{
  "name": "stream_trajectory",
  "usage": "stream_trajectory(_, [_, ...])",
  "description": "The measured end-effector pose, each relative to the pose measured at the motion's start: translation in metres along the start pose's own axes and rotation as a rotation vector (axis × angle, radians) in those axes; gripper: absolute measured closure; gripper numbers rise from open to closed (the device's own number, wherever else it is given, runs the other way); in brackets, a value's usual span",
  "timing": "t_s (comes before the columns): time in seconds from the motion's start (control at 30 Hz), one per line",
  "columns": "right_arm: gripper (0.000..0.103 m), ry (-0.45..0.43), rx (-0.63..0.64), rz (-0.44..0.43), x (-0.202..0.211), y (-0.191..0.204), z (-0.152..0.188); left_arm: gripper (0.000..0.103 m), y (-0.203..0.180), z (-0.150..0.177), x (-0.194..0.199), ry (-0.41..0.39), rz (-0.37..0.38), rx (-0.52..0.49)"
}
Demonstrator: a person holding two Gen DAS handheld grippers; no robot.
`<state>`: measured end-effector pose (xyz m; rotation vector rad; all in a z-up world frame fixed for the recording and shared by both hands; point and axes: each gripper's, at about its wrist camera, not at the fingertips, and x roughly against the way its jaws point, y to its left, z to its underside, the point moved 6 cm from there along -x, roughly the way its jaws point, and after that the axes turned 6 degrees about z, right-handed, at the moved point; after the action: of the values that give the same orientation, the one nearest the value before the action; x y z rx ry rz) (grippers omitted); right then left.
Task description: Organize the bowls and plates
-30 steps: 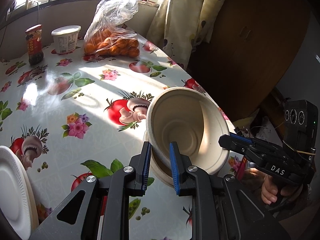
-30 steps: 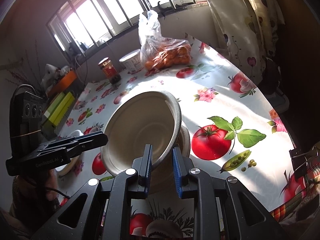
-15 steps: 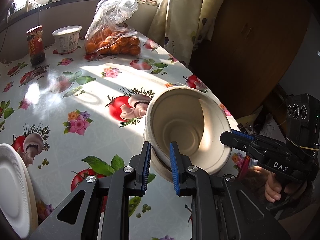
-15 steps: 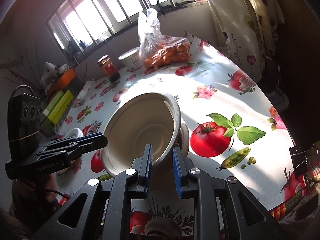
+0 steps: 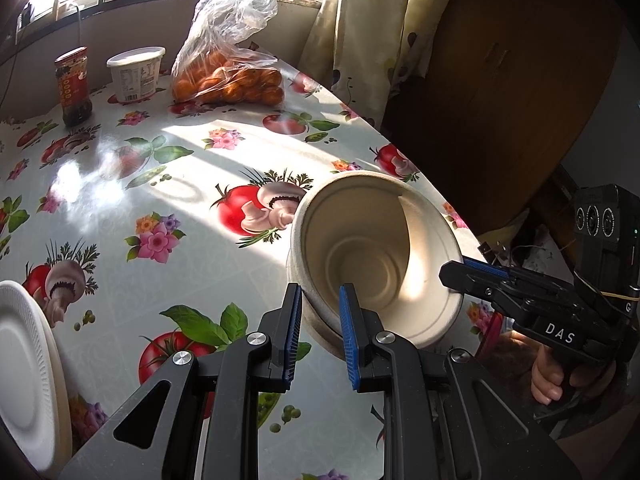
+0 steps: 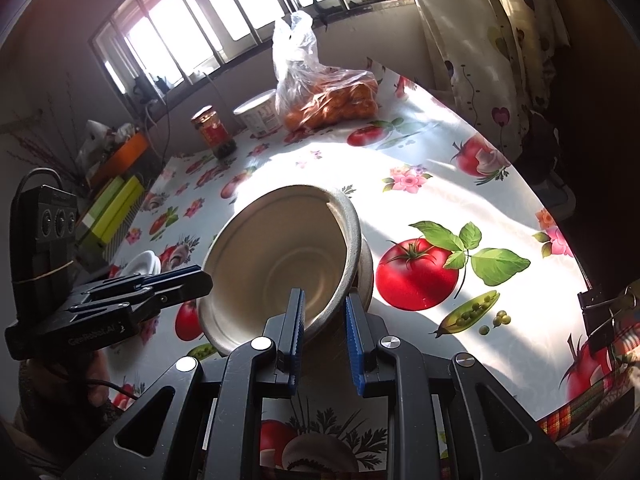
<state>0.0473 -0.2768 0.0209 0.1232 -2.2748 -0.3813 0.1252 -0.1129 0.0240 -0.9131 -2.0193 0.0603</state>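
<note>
A beige paper bowl is tilted inside a second beige bowl on the flowered tablecloth near the table's right edge. My left gripper is shut on the bowl's near-left rim, blue pads on either side of the wall. From the far side my right gripper pinches the opposite rim. The right wrist view has the same bowl, with the right gripper shut on its near rim, the lower bowl showing behind, and the left gripper at the left rim.
White foam plates lie stacked at the table's left. At the back stand a bag of oranges, a white tub and a dark jar. A wooden chair stands past the table's right edge.
</note>
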Motion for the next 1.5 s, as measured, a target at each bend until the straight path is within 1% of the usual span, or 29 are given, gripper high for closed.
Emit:
stream_trajectory(0.33, [0.082, 0.002, 0.005, 0.011, -0.001, 0.001, -0.001, 0.083, -0.001, 0.001, 0.0, 0.001, -0.006, 0.004])
stream_trajectory(0.5, [0.082, 0.006, 0.006, 0.02, 0.001, -0.004, 0.004, 0.083, -0.002, 0.001, 0.0, 0.001, -0.003, 0.007])
stream_trajectory(0.63, [0.078, 0.006, 0.017, 0.023, 0.003, -0.007, 0.006, 0.083, -0.003, 0.002, 0.0, 0.003, -0.002, 0.006])
stream_trajectory(0.87, [0.076, 0.007, 0.027, 0.03, 0.005, -0.01, 0.008, 0.083, -0.002, 0.002, 0.0, 0.004, -0.004, 0.01])
stream_trajectory(1.0, [0.073, 0.013, 0.034, 0.036, 0.005, -0.008, 0.009, 0.083, -0.003, 0.003, 0.001, 0.005, -0.004, 0.012])
stream_trajectory(1.17, [0.071, 0.013, 0.039, 0.041, 0.006, -0.007, 0.009, 0.083, -0.002, 0.003, 0.0, 0.008, -0.008, 0.013])
stream_trajectory(1.5, [0.061, 0.014, 0.05, 0.057, 0.004, -0.003, 0.009, 0.083, 0.001, 0.003, -0.001, 0.007, -0.02, 0.02])
